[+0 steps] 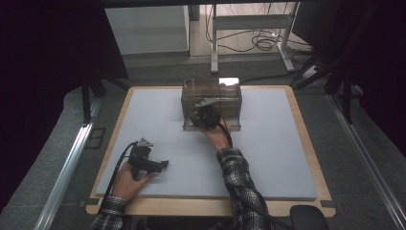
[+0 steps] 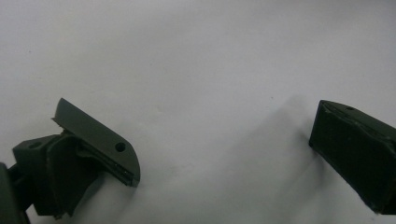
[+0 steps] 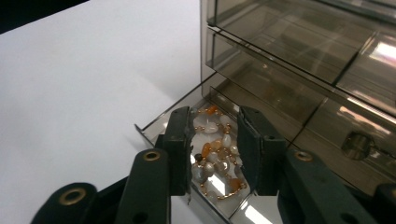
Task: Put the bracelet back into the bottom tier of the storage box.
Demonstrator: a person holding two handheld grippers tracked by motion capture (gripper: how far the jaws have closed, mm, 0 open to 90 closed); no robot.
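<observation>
A smoky clear drawer box stands at the far middle of the pale mat. Its bottom drawer is pulled out and holds a string of orange, white and grey beads. My right gripper hangs just over that drawer, jaws a small gap apart, with the beads visible between them; I cannot tell if they touch the beads. In the high view the right gripper sits at the box's front. My left gripper rests low over the mat at the near left, and the left gripper is open on nothing.
The upper drawers of the box are closed. The wooden table edge frames the mat. Beyond the table are a metal desk frame and floor cables; dark curtains flank both sides.
</observation>
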